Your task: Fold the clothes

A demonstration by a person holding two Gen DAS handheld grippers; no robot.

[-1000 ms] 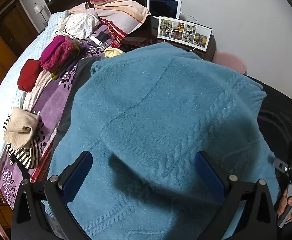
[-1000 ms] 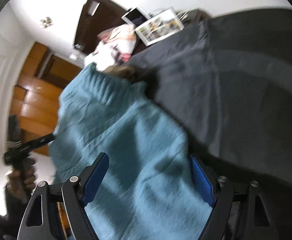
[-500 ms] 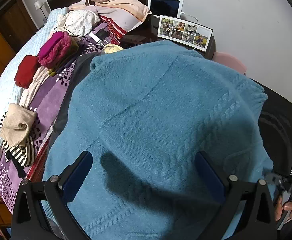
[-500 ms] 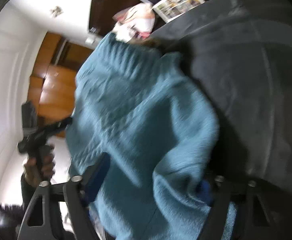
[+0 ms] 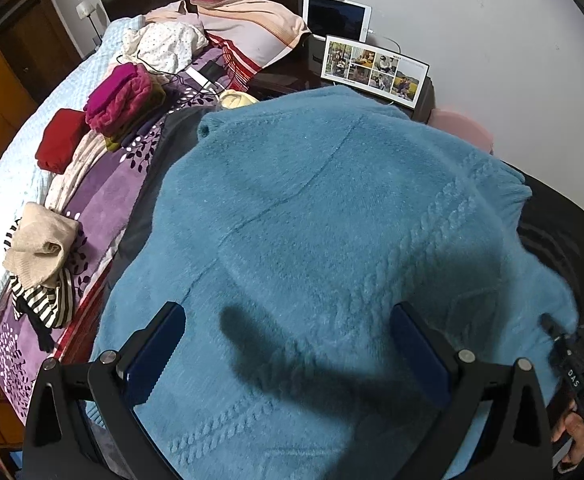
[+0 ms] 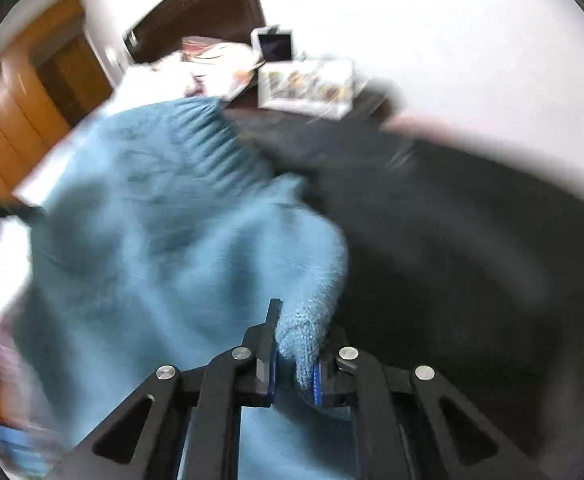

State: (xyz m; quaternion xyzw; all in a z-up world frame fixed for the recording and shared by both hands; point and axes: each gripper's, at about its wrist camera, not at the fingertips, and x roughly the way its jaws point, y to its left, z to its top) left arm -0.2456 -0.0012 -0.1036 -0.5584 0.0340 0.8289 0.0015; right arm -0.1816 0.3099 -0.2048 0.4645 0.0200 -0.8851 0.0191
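Clamping the right gripper (image 6: 296, 364) hard on a pinch of the teal sweater (image 5: 332, 208) at its right-hand edge. Just been closing from wide apart a second ago, and now squeezing the knit between both pads. Drawing that edge up into a peak off the dark cloth (image 5: 552, 220) beneath, to judge by the tented fabric and the heavy blur in the right wrist view.

Holding the left gripper (image 5: 287, 344) wide open low over the sweater's near half, pinching nothing. Barely shifting from where it was a second ago.

Lying otherwise spread flat, front down or up not being clear, across the near end of the bed (image 5: 7, 168), toward the edge by the wall.

Probably marking the start of the first fold: going from reaching to gripping, with the right side ready for carrying inward across the body. Still waiting on every fold, by the look of the flat spread.

Finding no basket, box or open drawer in view. Sitting loose along the bed's far side instead: a magenta knit (image 5: 119, 96), a red bundle (image 5: 57, 140) and a beige garment (image 5: 39, 246), each already folded or rolled.
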